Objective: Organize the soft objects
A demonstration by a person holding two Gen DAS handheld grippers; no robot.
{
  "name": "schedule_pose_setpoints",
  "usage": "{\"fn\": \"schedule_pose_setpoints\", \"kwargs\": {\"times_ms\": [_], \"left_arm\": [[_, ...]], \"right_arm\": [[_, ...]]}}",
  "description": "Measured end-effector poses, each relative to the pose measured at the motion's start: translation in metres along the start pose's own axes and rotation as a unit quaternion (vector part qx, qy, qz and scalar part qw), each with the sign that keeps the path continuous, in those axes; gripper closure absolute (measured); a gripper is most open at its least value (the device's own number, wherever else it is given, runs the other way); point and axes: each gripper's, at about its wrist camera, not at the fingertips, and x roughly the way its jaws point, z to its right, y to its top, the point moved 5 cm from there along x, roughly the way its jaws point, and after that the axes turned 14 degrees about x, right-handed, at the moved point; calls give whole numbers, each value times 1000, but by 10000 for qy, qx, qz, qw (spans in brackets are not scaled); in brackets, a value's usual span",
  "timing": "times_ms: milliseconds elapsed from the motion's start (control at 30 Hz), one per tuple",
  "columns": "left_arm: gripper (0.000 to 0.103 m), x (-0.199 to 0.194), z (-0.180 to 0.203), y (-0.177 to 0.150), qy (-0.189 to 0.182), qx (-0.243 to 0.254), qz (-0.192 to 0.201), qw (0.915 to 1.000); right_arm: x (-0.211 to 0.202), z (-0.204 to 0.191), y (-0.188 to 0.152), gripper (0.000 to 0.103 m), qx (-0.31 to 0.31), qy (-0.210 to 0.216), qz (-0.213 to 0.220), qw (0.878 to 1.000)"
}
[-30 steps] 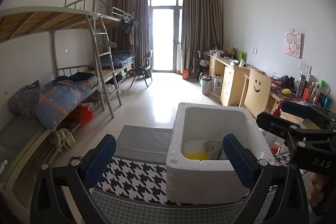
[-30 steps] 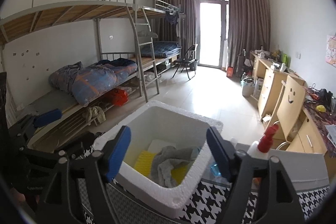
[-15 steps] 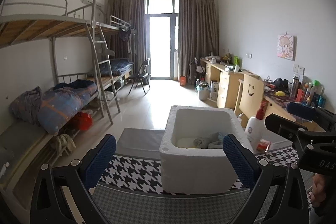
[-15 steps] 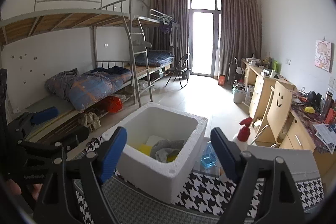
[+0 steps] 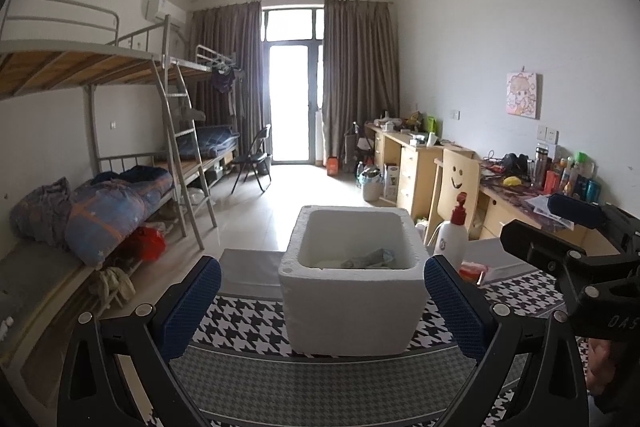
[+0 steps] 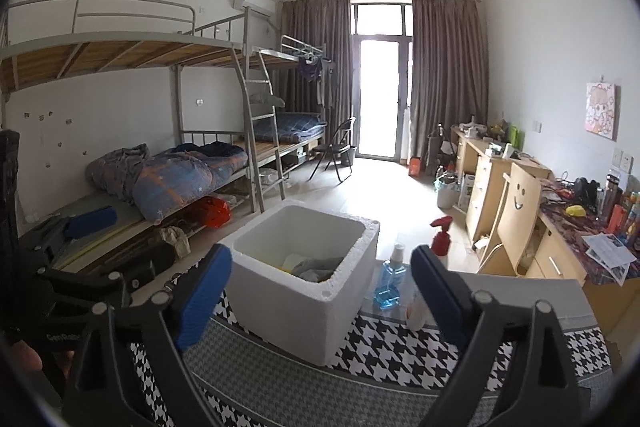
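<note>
We find the soft objects, a grey cloth (image 6: 318,267) over something yellow (image 6: 285,269), lying low inside the foam box (image 6: 280,303) at centre frame in both wrist views. In the left view only a crumple of cloth (image 5: 370,259) shows above the near wall. The box stands on a houndstooth mat (image 6: 384,347). A blue bottle (image 6: 389,281) and a red-capped sprayer (image 6: 440,239) stand just right of the box.

The right gripper (image 6: 322,297) is in the lower frame, its jaws opening with nothing gripped between them; only the box shows beyond the gap. The left gripper (image 5: 322,307) likewise stands wide and empty, its pads framing the box from the near side without touching it.

We judge both grippers to be clear of the box with no item in hand. To do the next pick well, we advise locating the next soft item first, approaching with jaws wide, and pinching a raised fold, not flat fabric. On any return to the box, we advise keeping the fingers off the foam rim and away from the bottles at right.
</note>
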Motion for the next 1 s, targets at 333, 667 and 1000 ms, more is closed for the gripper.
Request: {"fn": "schedule_pose_setpoints", "kwargs": {"times_ms": [333, 667, 1000], "left_arm": [[1, -26, 10, -2, -149, 11, 216, 9997], [1, -49, 20, -13, -198, 31, 369, 9991], [1, -67, 34, -20, -194, 77, 640, 9977]], "right_arm": [[-33, 4, -11, 2, 75, -52, 294, 9995], [-58, 7, -25, 1, 78, -117, 490, 9987], [-83, 16, -39, 1, 176, -143, 690, 9974]]}}
